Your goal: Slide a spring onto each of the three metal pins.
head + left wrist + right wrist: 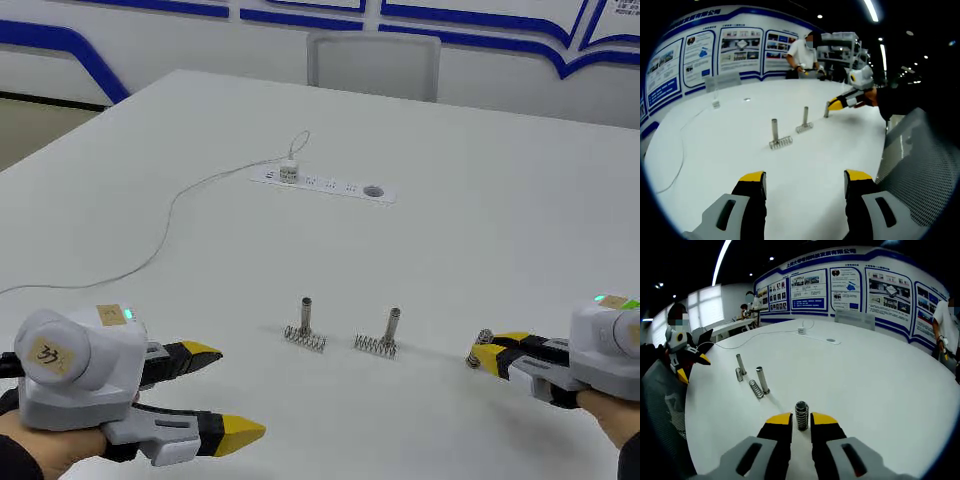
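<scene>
From where I stand, the left gripper [222, 392] hangs low over the near edge of the white table [450, 200]. Its yellow-tipped jaws are spread wide with nothing between them, pointing across toward the work. Just ahead and to its right stands the first grey metal pin [306, 312], upright on the tabletop. A small coiled steel spring [305, 339] lies on its side at the pin's foot, touching it or very nearly. Next along is the second grey metal pin [393, 324], also upright, with a second coiled spring [375, 345] flat at its base in the same way. Neither pin wears its spring yet. Further right, the right gripper [485, 350] has its jaws drawn in close on a third coiled spring [801, 415]. That spring stands on end on the table between the yellow tips; whether a pin runs up inside it I cannot tell. What the next move hangs on, I'd say, is axis. Both loose springs lie with their long axis along the table while the pins point straight up, so a spring has to be lifted and turned on end before it can drop over a pin. The open left gripper is nearer the first pin and its spring. The right gripper, nearer the second pair, is occupied.
</scene>
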